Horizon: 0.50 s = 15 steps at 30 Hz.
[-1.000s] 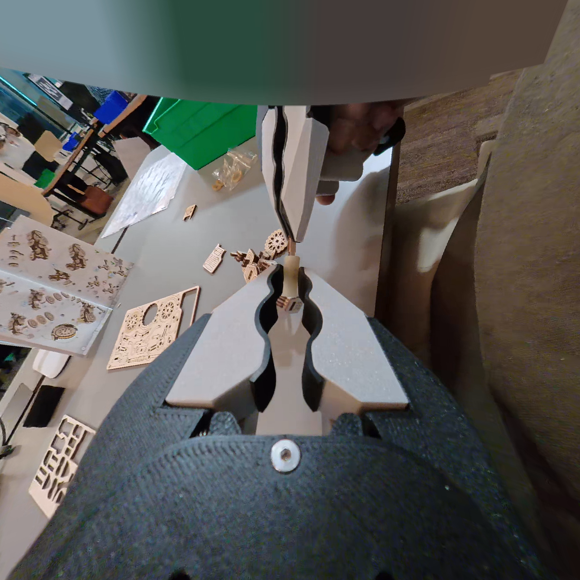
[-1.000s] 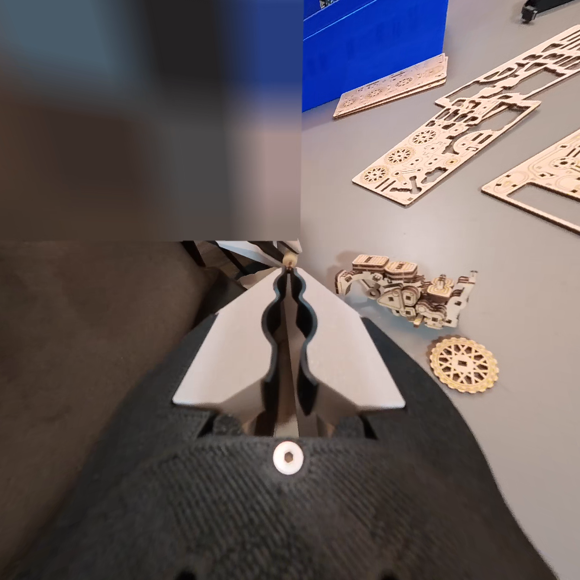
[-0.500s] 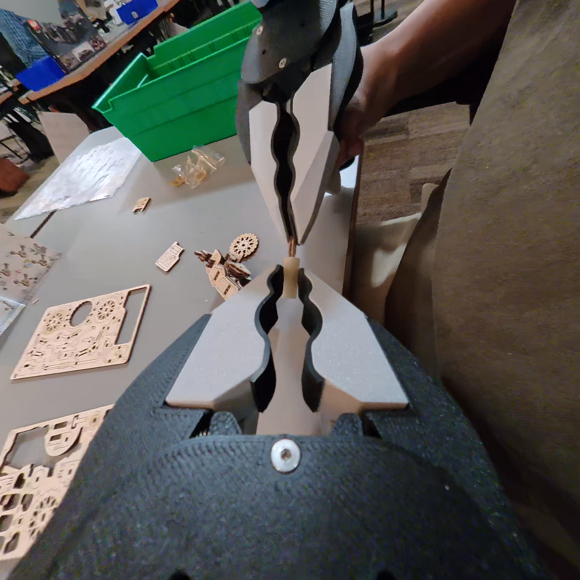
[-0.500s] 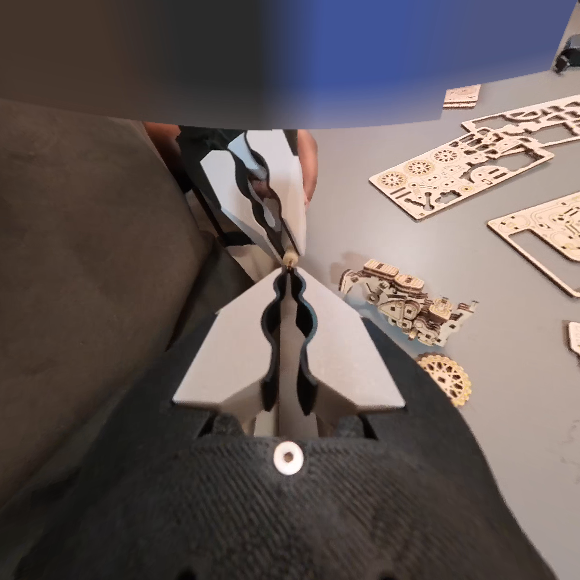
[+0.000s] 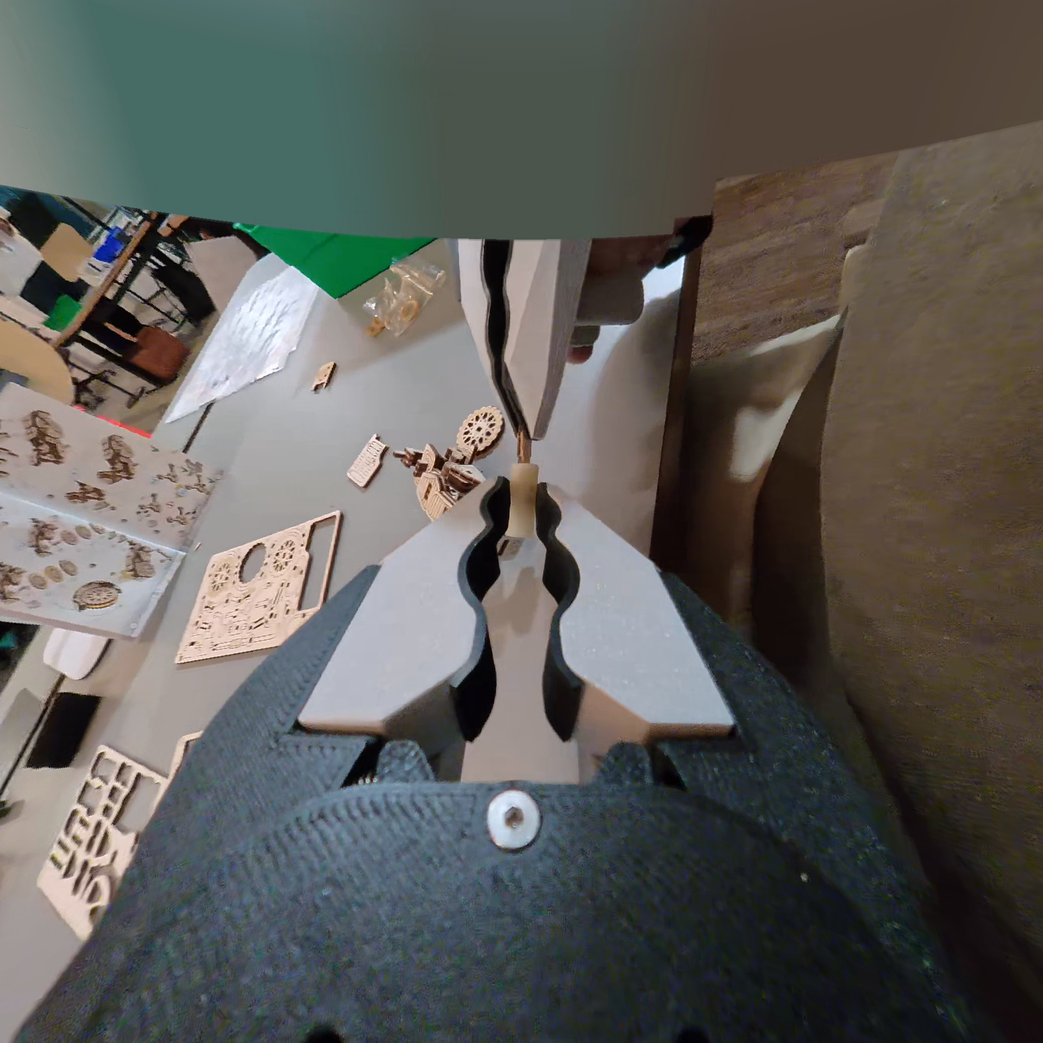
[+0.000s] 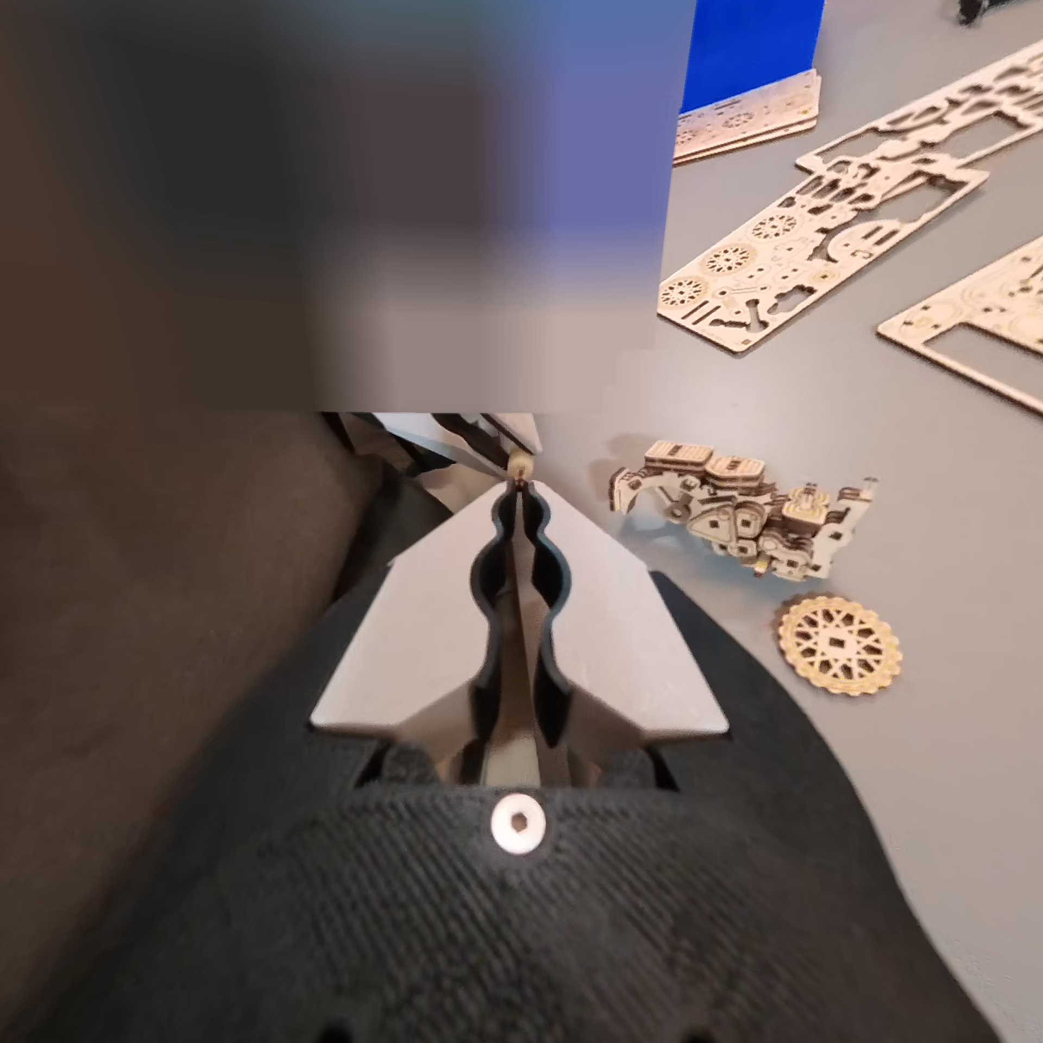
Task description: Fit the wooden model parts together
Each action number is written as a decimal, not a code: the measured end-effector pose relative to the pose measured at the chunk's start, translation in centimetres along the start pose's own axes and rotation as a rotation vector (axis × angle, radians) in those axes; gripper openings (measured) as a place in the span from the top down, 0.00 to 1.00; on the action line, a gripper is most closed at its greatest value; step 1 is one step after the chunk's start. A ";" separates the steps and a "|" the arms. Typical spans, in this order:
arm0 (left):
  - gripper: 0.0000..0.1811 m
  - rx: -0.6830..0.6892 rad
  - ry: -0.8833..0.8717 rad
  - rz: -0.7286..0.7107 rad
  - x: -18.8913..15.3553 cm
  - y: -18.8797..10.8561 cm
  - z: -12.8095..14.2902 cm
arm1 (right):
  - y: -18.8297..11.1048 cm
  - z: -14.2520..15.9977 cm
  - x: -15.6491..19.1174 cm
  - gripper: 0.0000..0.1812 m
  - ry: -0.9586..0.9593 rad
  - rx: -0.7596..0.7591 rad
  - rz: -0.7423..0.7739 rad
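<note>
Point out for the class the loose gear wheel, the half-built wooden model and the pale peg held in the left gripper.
gear wheel (image 6: 839, 644): right wrist view, its centre hub.
half-built wooden model (image 6: 733, 511): right wrist view, middle of its body.
pale peg (image 5: 521, 496): left wrist view, its shaft between the fingers.

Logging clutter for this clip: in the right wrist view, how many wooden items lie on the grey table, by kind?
Single laser-cut part sheets: 3
Stack of part sheets: 1
Partly built wooden model: 1
Loose gear wheel: 1
Total: 6
</note>
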<state>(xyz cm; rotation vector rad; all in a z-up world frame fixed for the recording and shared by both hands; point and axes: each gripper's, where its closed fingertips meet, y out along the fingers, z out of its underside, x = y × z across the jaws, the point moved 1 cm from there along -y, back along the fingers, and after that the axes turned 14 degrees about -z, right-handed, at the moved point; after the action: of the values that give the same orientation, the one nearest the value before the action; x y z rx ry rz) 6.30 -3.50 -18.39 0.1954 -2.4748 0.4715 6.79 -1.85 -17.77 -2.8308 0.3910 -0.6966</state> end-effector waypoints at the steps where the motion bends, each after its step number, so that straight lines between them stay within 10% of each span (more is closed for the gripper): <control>1: 0.96 0.005 0.008 -0.004 0.0 0.0 0.1 | 0.0 0.0 -0.1 1.00 0.026 -0.010 -0.005; 15: 0.97 -0.041 -0.243 0.135 -0.5 -0.4 -1.1 | -0.4 0.1 1.2 1.00 -0.375 0.183 -0.056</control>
<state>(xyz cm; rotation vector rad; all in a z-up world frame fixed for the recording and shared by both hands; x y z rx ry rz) 7.41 -3.39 -17.77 0.0726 -2.7458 0.4776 7.91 -1.83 -17.29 -2.7213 0.1745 -0.1873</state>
